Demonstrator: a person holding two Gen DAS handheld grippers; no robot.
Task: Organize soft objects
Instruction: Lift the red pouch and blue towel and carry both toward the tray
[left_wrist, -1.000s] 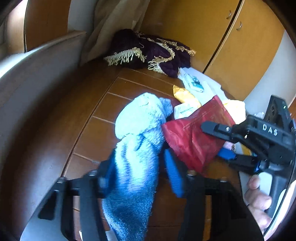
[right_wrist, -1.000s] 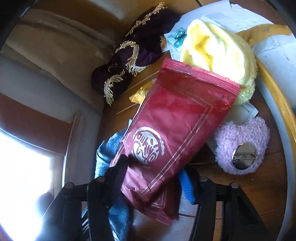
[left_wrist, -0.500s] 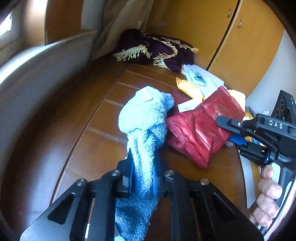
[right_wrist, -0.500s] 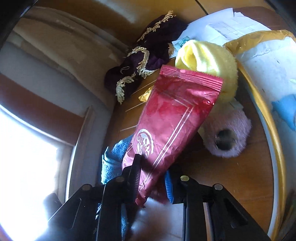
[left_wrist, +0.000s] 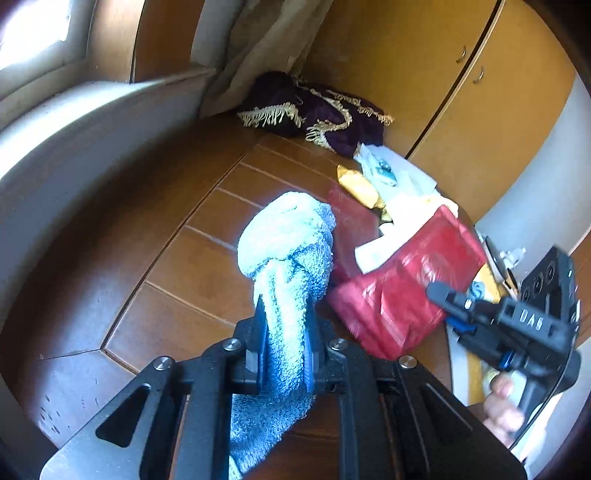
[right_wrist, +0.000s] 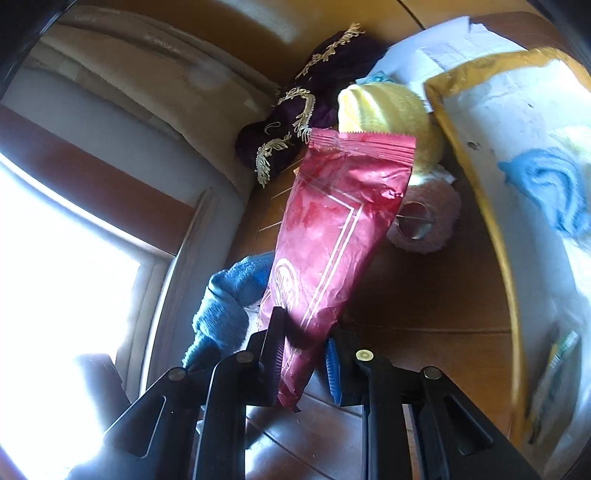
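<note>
Two tongs, both loaded. Your left tongs (left_wrist: 284, 343) are clamped on the blue towel (left_wrist: 286, 254): it is pinched mid-length between the pads, its bunched upper end stands up past the tips, and the tail hangs down behind them. It looks clear of the wooden table (left_wrist: 177, 266), though you can't confirm that from the left view.

Your right tongs (right_wrist: 304, 354) are clamped on the lower end of the red pouch (right_wrist: 332, 229). The pouch fans out wide away from the tips, with its crimped top edge farthest from the camera. In the left view the pouch (left_wrist: 402, 291) sits just right of the towel, with the right tongs' body and your hand (left_wrist: 504, 410) at the right edge.

On the table behind the pouch, in the right view: yellow fluffy item (right_wrist: 391, 110) and pink fluffy item (right_wrist: 428, 221) close together, partly hidden by the pouch. The dark purple fringed cloth (right_wrist: 295, 122) is further back, near the curtain. White tray with yellow rim (right_wrist: 498, 155) is at right, with a blue cloth (right_wrist: 554, 184) on it. Papers (left_wrist: 391, 173) and a yellow packet (left_wrist: 358, 184) lie between the purple cloth and the pouch.
</note>
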